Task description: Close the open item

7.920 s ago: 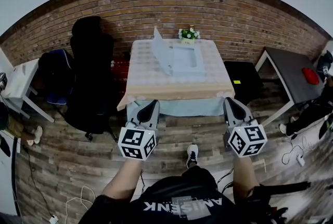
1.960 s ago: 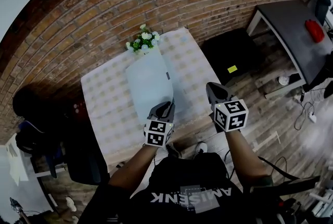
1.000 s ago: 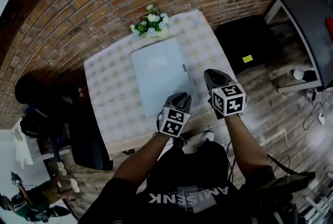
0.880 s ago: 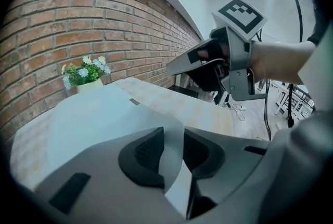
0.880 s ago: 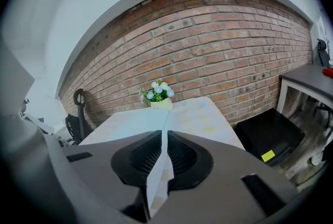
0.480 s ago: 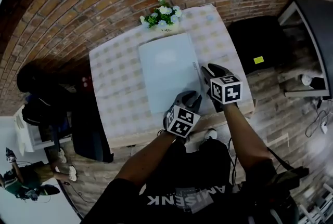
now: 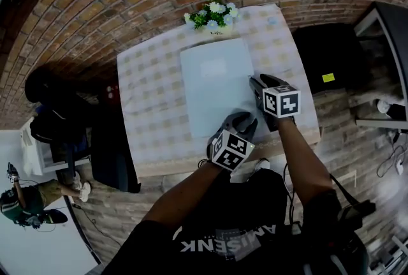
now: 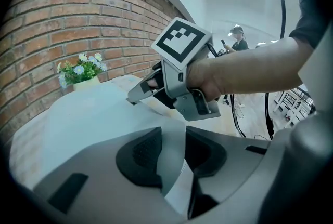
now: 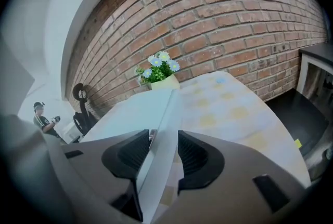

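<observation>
Laptop point(image 7: 215, 85) lies shut, centre frame: stiff, slick, likely fragile; take it by the thin edges. Left gripper point(image 7: 244, 120) and right gripper point(image 7: 255, 82): jaws just opening, released, laptop edge between each pair.

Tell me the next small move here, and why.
Probably draw the left tool and right tool back off the laptop. It already lies flat and shut. Both tools' jaws have just been opening, each with the laptop's edge between parted pads, so nothing seems left to hold.

side table point(image 7: 394, 31) cropped, flowerpot label point(image 7: 213, 29) illegible
</observation>
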Motion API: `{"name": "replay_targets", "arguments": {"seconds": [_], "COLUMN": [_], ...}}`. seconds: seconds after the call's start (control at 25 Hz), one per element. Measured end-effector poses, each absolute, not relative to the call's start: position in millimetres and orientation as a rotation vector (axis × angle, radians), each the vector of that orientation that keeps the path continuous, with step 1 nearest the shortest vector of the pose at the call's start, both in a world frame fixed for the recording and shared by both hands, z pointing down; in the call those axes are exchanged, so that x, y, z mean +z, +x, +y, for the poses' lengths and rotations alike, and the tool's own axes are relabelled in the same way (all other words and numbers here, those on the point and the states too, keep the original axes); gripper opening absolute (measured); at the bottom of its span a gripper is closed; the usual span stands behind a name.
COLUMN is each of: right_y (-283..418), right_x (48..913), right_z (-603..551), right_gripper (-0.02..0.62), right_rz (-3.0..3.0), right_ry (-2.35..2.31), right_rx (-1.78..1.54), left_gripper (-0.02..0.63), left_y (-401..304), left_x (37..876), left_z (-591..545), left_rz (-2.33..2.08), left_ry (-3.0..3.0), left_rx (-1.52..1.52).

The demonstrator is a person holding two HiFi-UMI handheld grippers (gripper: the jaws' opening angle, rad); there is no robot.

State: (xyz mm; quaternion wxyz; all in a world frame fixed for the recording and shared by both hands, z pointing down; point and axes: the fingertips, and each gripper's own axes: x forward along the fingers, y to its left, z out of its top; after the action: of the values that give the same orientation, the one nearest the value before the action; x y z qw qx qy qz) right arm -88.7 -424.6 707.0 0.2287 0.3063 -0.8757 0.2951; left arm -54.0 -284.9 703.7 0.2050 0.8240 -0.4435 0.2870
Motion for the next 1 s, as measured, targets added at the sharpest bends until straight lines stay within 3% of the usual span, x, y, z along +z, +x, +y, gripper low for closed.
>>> {"name": "replay_targets", "arguments": {"seconds": [0.36,1.0], "right_y": [-87,-78], "right_x": [712,710], "right_z": [-427,-419], "right_gripper": [0.227,0.227], "right_rz": [-2.408,-2.409], "right_ry": [0.806,0.85], "right_rx": [0.792,0.742], "left_gripper": [0.212,0.215], "left_y": [-39,-35], "left_x": [709,713], "left_z": [-274,-271], "left_rz": [-1.145,-1.087], "left_ry": [2.369,2.352], "left_rx": [0.894,0.924]}}
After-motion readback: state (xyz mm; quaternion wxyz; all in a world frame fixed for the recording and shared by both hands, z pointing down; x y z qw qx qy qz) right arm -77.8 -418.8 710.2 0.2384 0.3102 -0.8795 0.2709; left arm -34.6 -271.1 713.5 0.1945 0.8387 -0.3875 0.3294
